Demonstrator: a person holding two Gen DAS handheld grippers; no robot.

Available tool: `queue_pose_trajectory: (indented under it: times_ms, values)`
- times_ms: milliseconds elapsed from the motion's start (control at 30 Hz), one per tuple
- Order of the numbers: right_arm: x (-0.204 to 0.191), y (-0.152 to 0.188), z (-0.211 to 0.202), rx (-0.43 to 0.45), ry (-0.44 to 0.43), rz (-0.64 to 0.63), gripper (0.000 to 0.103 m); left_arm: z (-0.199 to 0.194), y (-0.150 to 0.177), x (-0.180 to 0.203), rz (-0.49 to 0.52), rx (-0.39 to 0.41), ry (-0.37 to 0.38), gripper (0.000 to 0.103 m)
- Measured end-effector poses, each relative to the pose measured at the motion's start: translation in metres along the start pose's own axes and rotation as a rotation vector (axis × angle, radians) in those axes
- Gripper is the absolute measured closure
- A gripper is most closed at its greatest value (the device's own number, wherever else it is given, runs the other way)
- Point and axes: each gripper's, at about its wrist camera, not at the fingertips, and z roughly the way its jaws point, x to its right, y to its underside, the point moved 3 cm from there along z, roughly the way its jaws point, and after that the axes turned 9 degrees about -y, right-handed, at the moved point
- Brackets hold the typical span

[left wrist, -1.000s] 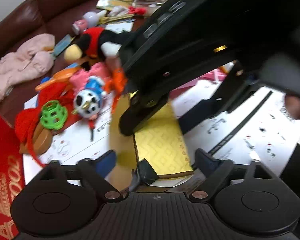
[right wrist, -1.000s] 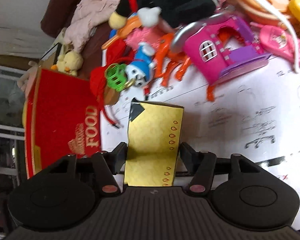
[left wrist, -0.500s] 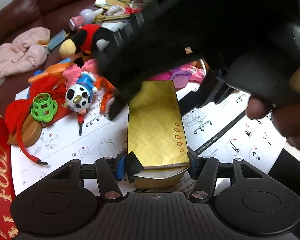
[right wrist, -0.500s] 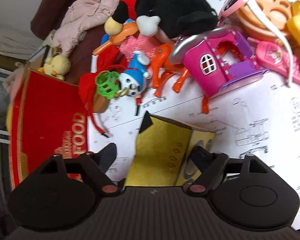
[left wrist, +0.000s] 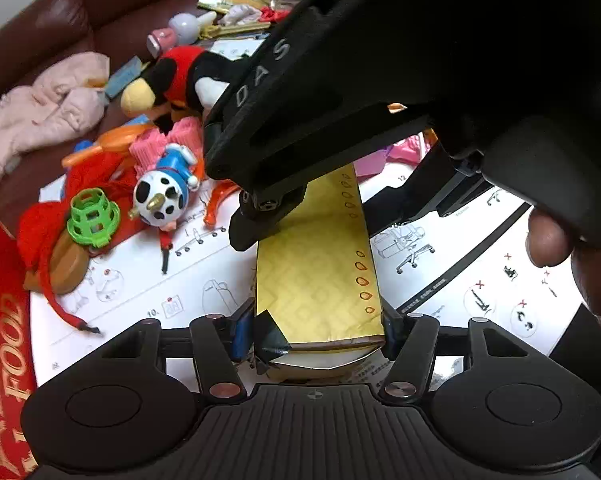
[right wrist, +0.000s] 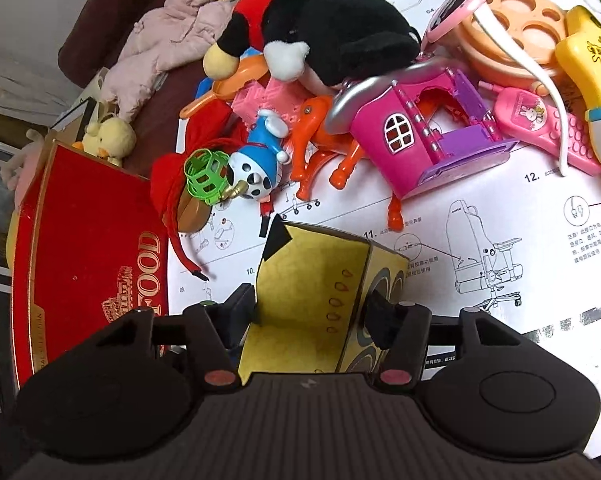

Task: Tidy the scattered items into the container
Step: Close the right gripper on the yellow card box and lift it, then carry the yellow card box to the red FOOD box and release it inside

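Observation:
A gold patterned box [left wrist: 316, 276] lies over the white instruction sheet [left wrist: 112, 312]. My left gripper [left wrist: 312, 334] is shut on its near end. My right gripper [right wrist: 310, 314] also clamps the gold box [right wrist: 312, 280] from the other end; its black body [left wrist: 380, 80] fills the upper right of the left wrist view. A red FOOD box [right wrist: 88, 256] stands at the left and shows in the left wrist view [left wrist: 0, 340]. Toys are heaped beyond: a cow-spotted figure [right wrist: 256, 168], a green lattice ball [right wrist: 204, 176], a pink toy house [right wrist: 420, 140].
A black and red plush [right wrist: 320, 36], an orange toy horse [right wrist: 320, 148], a pink toy phone [right wrist: 540, 124] and an orange disc [right wrist: 512, 36] lie on the sheet. A pink garment [left wrist: 40, 108] lies on the brown sofa [left wrist: 112, 4]. A yellow duck [right wrist: 108, 136] sits behind the red box.
My left gripper has closed on the gold box's near end. My right gripper opened half a second ago and now clamps the box again, turned so a side face shows.

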Motion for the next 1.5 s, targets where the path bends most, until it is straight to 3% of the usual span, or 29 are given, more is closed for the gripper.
queue_pose_trajectory:
  times_ms: [300, 1000, 1233, 1500]
  values:
    - [0.001, 0.003, -0.010, 0.012, -0.026, 0.002, 0.041, -0.007, 0.001, 0.011, 0.064, 0.028, -0.047, 0.045]
    - [-0.035, -0.001, -0.043, 0.083, -0.088, -0.102, 0.041, -0.051, -0.020, 0.007, 0.077, 0.124, -0.123, 0.045]
    - [-0.097, -0.012, -0.058, 0.105, -0.153, -0.288, 0.041, -0.089, -0.041, -0.026, 0.027, 0.200, -0.228, 0.044]
    - [-0.220, -0.009, -0.045, 0.092, -0.317, -0.559, 0.041, -0.152, -0.045, -0.117, -0.135, 0.268, -0.418, 0.044]
